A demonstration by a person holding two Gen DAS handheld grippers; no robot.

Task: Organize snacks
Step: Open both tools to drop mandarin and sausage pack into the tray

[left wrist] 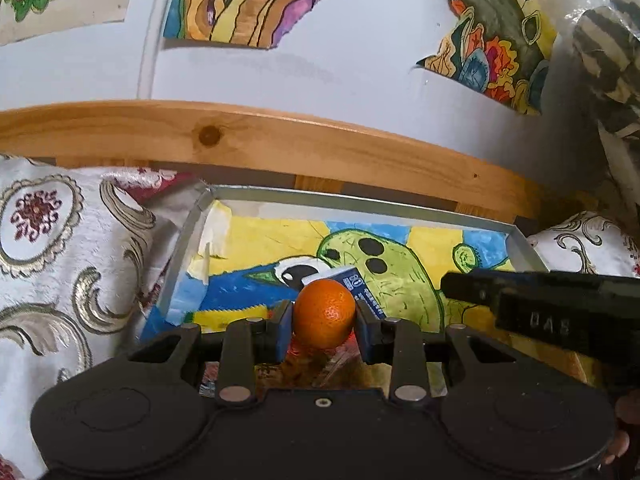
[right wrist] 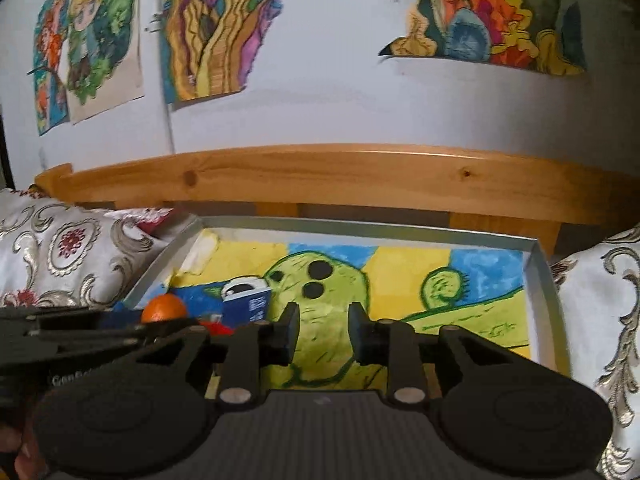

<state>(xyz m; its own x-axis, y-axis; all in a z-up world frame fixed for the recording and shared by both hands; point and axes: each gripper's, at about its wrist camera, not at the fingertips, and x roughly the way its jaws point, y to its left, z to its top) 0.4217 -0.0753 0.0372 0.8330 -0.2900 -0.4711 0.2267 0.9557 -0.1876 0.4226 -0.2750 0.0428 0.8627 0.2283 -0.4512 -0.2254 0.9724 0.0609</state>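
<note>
My left gripper (left wrist: 324, 316) is shut on an orange mandarin (left wrist: 324, 314), held just over the near left part of a shallow grey tray (left wrist: 188, 232) lined with a painted green-creature picture. A small blue and white box (left wrist: 356, 280) stands right behind the mandarin. In the right wrist view the mandarin (right wrist: 165, 307) and the blue box (right wrist: 250, 302) sit at the tray's left, with something red (right wrist: 214, 326) beside them. My right gripper (right wrist: 324, 330) hangs open over the middle of the tray (right wrist: 540, 280), nothing between its fingers.
The tray lies on an ornate white and gold bedspread (left wrist: 60, 264), against a wooden bed rail (left wrist: 280, 140). Colourful drawings (right wrist: 216, 32) hang on the white wall. The right gripper's body (left wrist: 540, 300) crosses the left view at right. A striped fabric (left wrist: 608, 40) hangs at far right.
</note>
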